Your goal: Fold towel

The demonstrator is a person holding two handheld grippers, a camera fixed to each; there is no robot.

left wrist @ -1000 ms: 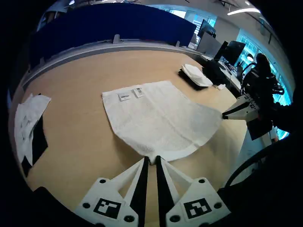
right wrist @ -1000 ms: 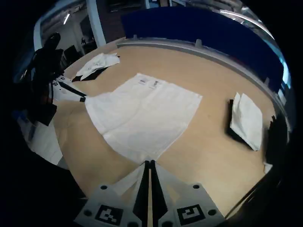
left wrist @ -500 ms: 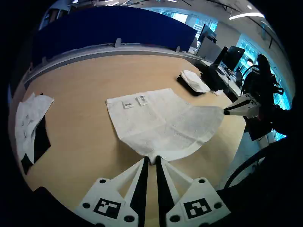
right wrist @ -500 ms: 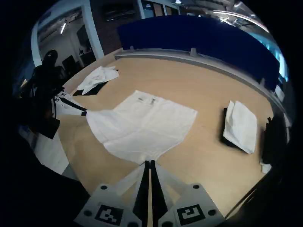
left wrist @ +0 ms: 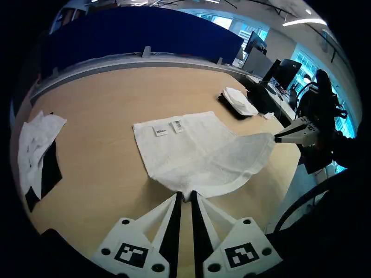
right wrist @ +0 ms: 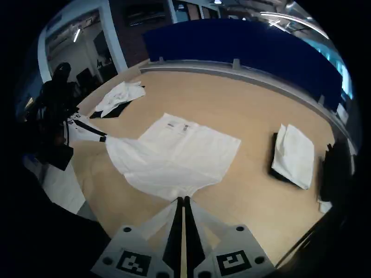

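Observation:
A white towel [left wrist: 199, 148] with two small labels lies partly on the wooden table [left wrist: 106, 106]; its near edge is lifted off the surface. My left gripper [left wrist: 186, 195] is shut on one near corner of the towel. My right gripper [right wrist: 182, 198] is shut on the other near corner of the towel [right wrist: 181, 155]. In the left gripper view the right gripper [left wrist: 277, 138] shows at the right, pinching its corner. The left gripper [right wrist: 103, 137] shows at the left of the right gripper view, holding its corner above the table [right wrist: 232, 102].
A crumpled white cloth [left wrist: 32, 143] on a black pad lies at the table's left side. A folded white towel [right wrist: 292, 155] rests on a black pad at the right. A blue partition [left wrist: 139, 28] runs along the far edge. Monitors [left wrist: 283, 69] stand beyond the table.
Both grippers have lifted the near towel corners and carried them toward the far edge, so the near half billows up and the towel's spread on the table looks shorter.

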